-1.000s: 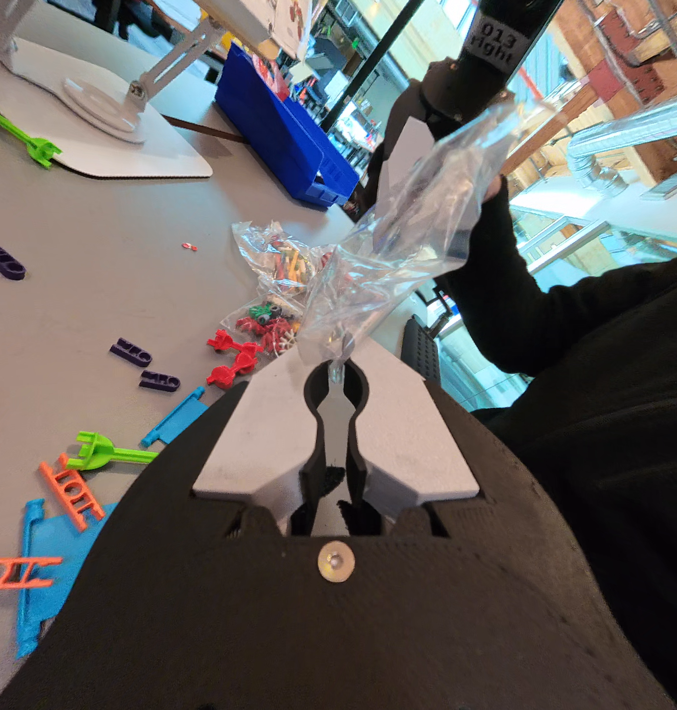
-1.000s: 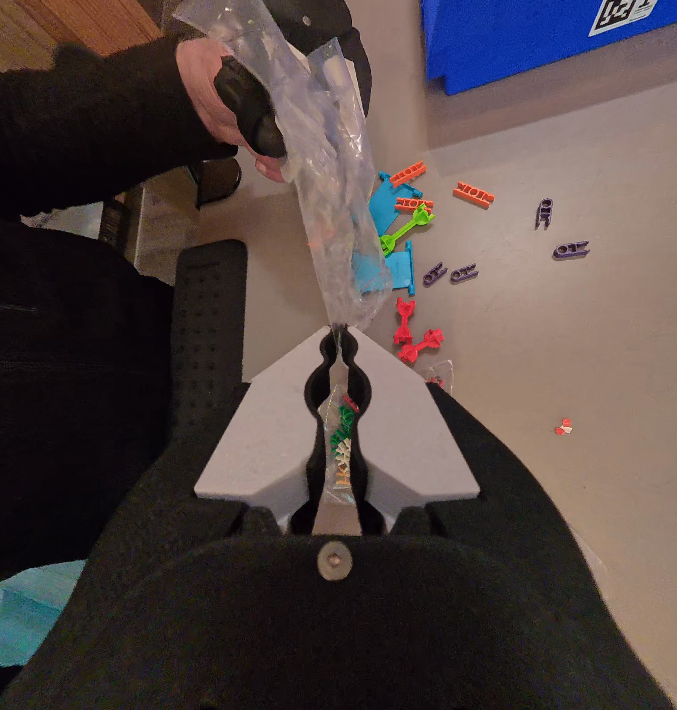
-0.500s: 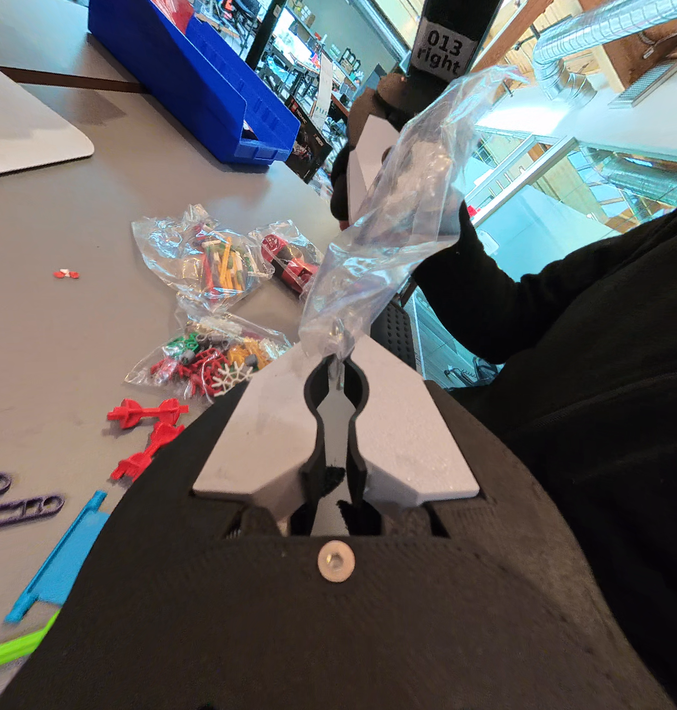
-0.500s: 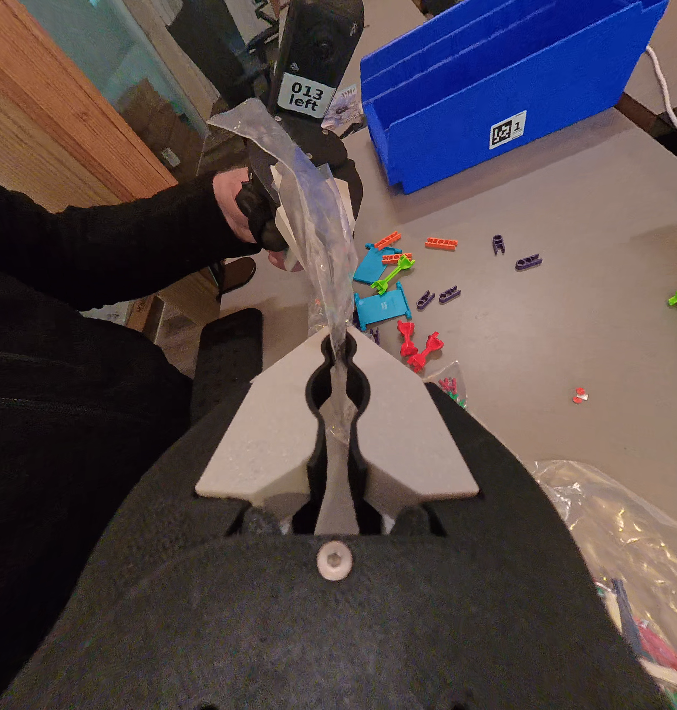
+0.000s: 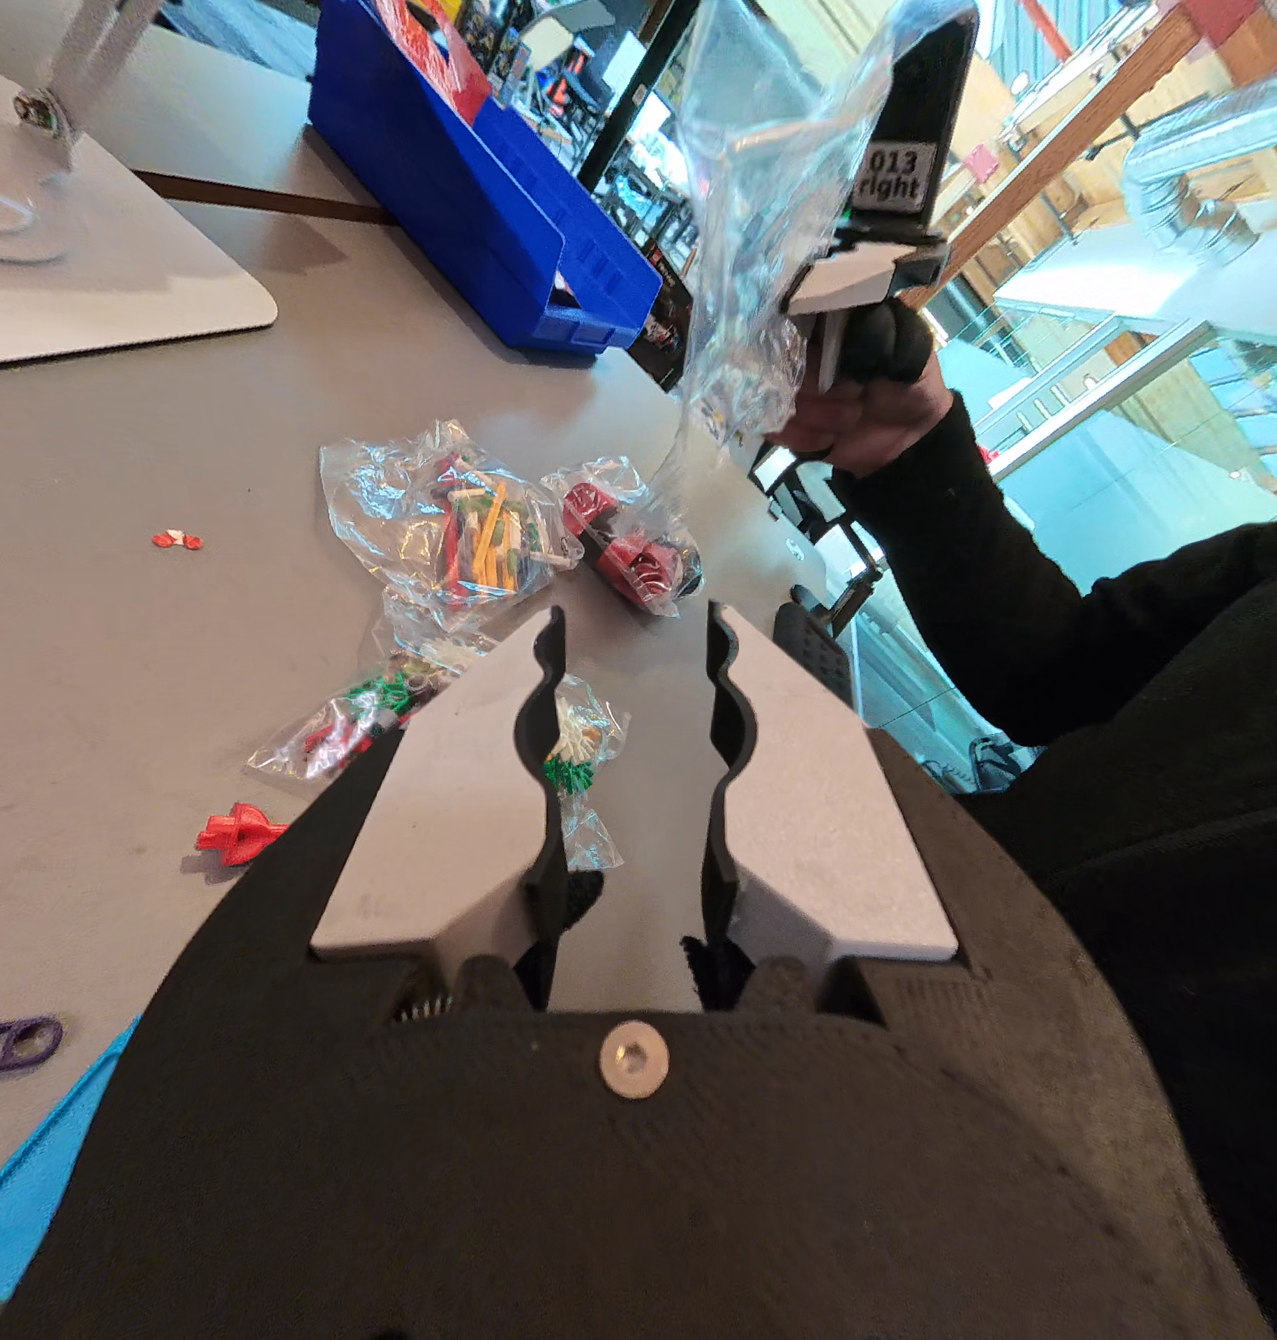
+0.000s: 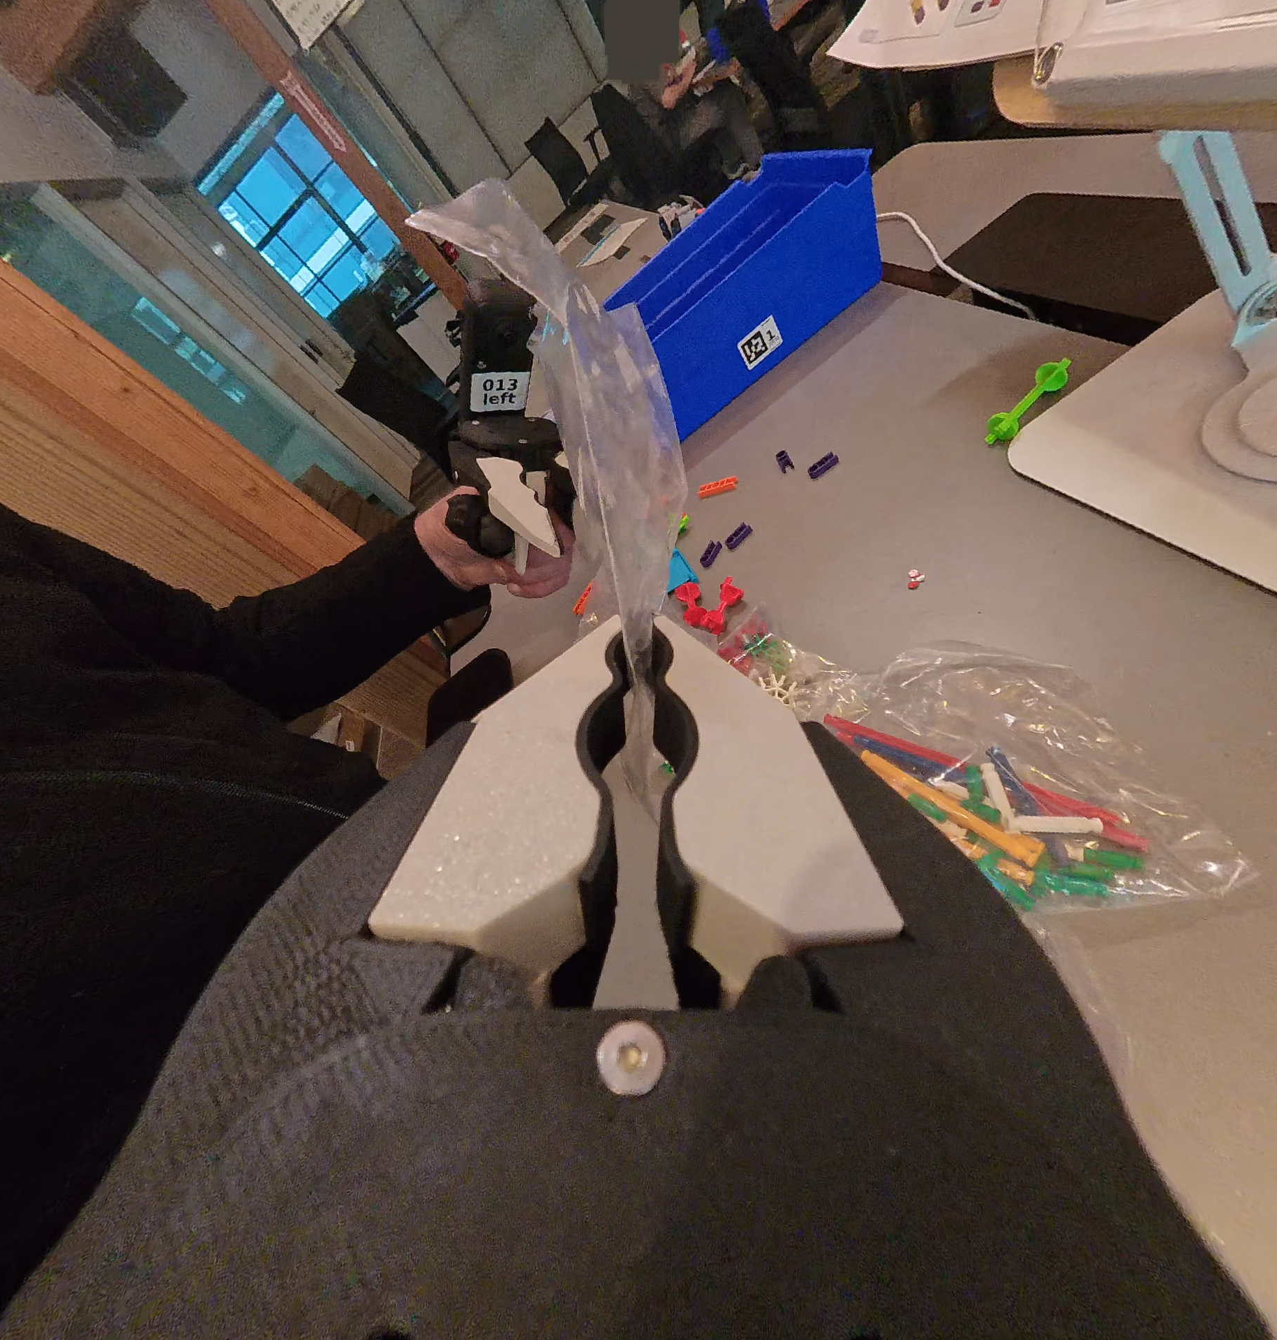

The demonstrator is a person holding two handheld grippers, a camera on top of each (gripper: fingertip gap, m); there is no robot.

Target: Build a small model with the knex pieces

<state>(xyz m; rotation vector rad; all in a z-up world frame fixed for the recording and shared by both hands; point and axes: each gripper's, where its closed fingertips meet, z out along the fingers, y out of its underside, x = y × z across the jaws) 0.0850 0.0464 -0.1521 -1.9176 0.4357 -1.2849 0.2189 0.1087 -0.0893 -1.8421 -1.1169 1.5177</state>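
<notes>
The left gripper (image 5: 635,638) hangs above the grey table (image 5: 150,449) with its jaws spread wide and nothing between them. Below its left finger lies a small bag of green and white connectors (image 5: 581,754); ahead of the tips sit a bag of coloured rods (image 5: 461,529) and a bag of red wheels (image 5: 628,544), with a loose red piece (image 5: 237,834) off to its left. Farther ahead stands a blue bin (image 5: 490,210).

To its right, the right gripper (image 6: 639,638) is clamped on the lower edge of an empty clear bag (image 6: 606,420), which stands up limp ahead of its tips.

The pinch looks thin, so the slick film could slide out if tugged. With only one end held, the bag may fold shut or sag onto the loose parts near the edge and sweep some off.
</notes>
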